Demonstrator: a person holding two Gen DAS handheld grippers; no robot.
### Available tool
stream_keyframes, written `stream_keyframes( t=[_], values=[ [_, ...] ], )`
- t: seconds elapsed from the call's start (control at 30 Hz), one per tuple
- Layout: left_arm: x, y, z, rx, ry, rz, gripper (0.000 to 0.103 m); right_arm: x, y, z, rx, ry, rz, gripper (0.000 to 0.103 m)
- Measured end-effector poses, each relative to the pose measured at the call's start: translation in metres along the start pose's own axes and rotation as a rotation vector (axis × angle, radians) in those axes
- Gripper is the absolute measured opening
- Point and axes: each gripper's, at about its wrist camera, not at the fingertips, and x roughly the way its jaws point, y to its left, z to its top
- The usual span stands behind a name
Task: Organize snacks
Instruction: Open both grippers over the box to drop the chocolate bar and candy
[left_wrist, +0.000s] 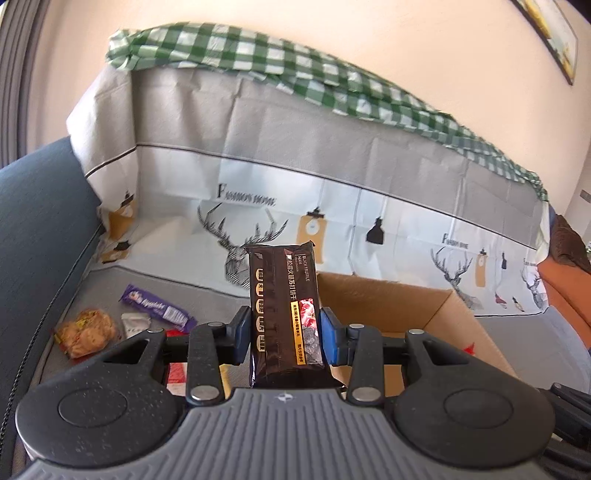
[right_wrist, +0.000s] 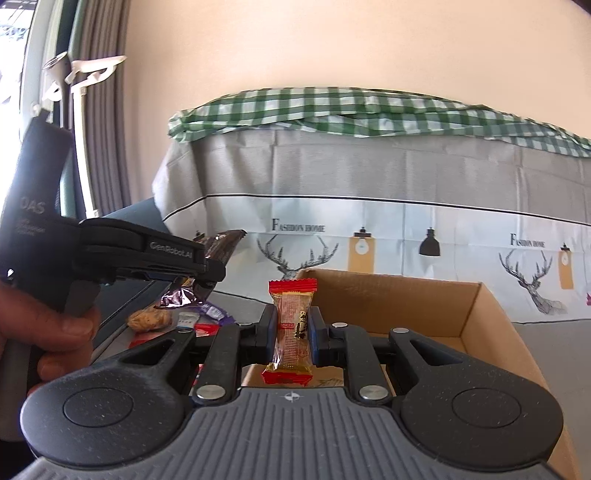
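Now the left tongs (left_wrist: 284, 334) squeeze a tall dark brown snack packet with gold writing (left_wrist: 284, 314), held upright, just at the left edge of the open brown cardboard box (left_wrist: 388, 295). The right tongs (right_wrist: 291, 334) pinch a small clear candy bar wrapper with red ends (right_wrist: 291, 328), also upright, at the near edge of the same box. A hand (right_wrist: 44, 332) grips the left tool's handle. More snacks lie on the grey sofa seat to the left of the box: a purple wrapped bar (left_wrist: 159, 306) and a round orange cookie pack (left_wrist: 86, 332), near each other
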Motion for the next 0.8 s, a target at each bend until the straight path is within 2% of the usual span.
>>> stream_keyframes(
  t=[0.27,0.4,0.8],
  values=[
    [-0.005,-0.031,-0.003,0.064,-0.057,-0.069,0.043,0.003,-0.021,0.001,0.055,-0.007,-0.112,0.018],
    [0.0,-0.045,-0.005,0.079,-0.06,-0.117,0.043,0.008,-0.032,-0.001,0.076,0.009,-0.161,0.018],
    [0.014,-0.076,-0.012,0.088,-0.053,-0.21,0.043,0.01,-0.058,-0.008,0.112,0.027,-0.241,0.018]
  ],
)
